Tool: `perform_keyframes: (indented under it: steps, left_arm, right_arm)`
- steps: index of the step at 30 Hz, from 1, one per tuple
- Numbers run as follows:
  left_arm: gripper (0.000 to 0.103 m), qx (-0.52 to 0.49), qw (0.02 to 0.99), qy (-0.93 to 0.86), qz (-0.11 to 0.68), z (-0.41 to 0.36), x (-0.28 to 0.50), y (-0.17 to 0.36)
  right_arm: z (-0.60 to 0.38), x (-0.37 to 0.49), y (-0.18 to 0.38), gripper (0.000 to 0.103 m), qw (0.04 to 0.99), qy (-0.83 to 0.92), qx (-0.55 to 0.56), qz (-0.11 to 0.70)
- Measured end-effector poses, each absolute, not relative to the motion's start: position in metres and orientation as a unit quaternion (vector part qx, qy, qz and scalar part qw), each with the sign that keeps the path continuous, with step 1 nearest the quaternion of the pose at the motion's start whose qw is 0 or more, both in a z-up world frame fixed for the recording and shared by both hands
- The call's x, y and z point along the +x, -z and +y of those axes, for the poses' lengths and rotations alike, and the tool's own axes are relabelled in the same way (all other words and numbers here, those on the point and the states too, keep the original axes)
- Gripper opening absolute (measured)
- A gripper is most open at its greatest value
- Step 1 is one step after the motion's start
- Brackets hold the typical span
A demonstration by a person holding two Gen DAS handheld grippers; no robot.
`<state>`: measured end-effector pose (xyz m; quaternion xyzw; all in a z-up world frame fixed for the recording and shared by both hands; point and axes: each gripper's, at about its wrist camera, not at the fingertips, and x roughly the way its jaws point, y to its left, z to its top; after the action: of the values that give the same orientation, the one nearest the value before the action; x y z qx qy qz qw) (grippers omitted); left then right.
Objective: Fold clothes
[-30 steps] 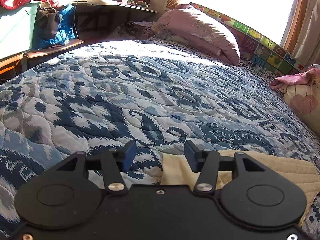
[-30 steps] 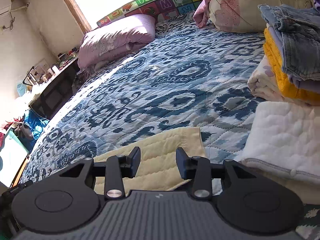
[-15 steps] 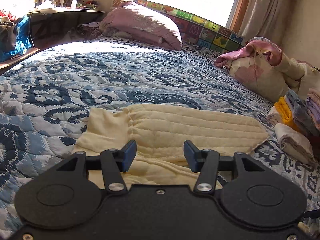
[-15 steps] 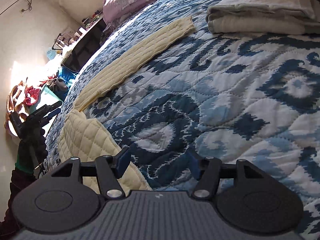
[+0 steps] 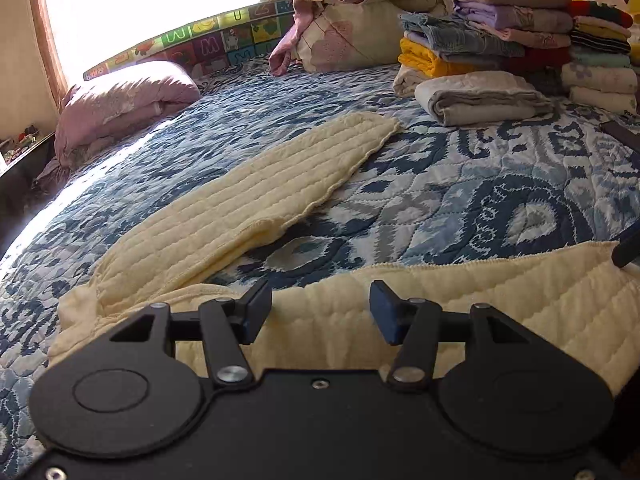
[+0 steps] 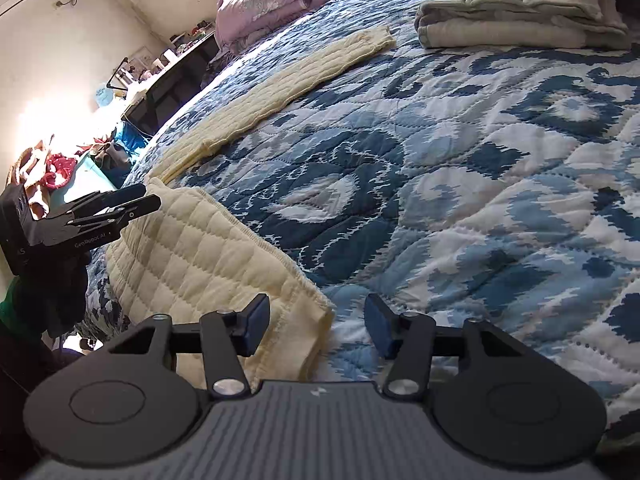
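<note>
A pale yellow quilted garment (image 5: 248, 196) lies flat on the blue patterned bedspread (image 5: 480, 184); one long part stretches toward the folded piles, another part lies along the near edge (image 5: 500, 300). It also shows in the right wrist view (image 6: 192, 256). My left gripper (image 5: 320, 312) is open, empty, just above the near yellow edge. My right gripper (image 6: 316, 326) is open, empty, over the garment's corner (image 6: 304, 320). The left gripper (image 6: 116, 208) shows at the left of the right wrist view, over the cloth's other end.
Stacks of folded clothes (image 5: 500, 40) and a folded white quilted piece (image 5: 480, 100) stand at the far right of the bed. A pink pillow (image 5: 120, 96) lies at the head. A dark desk (image 6: 168, 84) and clutter stand beside the bed.
Both views have swung round. The left gripper has moved to the garment's near edge, facing the folded piles. The right gripper has come down to the garment's corner. Both stay open.
</note>
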<state>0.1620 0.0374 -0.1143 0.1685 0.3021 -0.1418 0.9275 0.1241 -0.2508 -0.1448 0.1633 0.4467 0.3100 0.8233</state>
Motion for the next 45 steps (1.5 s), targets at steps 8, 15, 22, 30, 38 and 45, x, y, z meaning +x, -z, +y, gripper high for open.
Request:
perform_keyframes:
  steps: [8,15,22,30,38,45]
  left_arm:
    - [0.005,0.104,0.960,0.140,0.220,0.058,0.146,0.099]
    - [0.060,0.059,0.965,0.115,0.227,0.080,0.147,0.100]
    - [0.047,0.029,0.962,0.082,0.260,0.095,0.156,0.109]
    - [0.038,-0.045,0.963,0.019,0.267,0.125,0.167,0.110]
    - [0.032,-0.115,0.941,-0.027,0.318,0.173,0.183,0.121]
    - [0.032,-0.142,0.962,-0.049,0.226,0.186,0.172,0.103]
  right_arm:
    - [-0.238,0.111,0.118,0.007,0.848,-0.324,0.144,0.395]
    - [-0.256,0.119,0.087,0.010,0.855,-0.289,0.145,0.405]
    - [-0.277,0.122,0.149,0.057,0.821,-0.241,0.263,0.445]
    - [-0.249,0.108,0.156,0.008,0.827,-0.237,0.278,0.428]
    - [-0.266,0.089,0.150,0.009,0.829,-0.221,0.253,0.447]
    - [-0.257,0.078,0.118,0.020,0.880,-0.202,0.212,0.375]
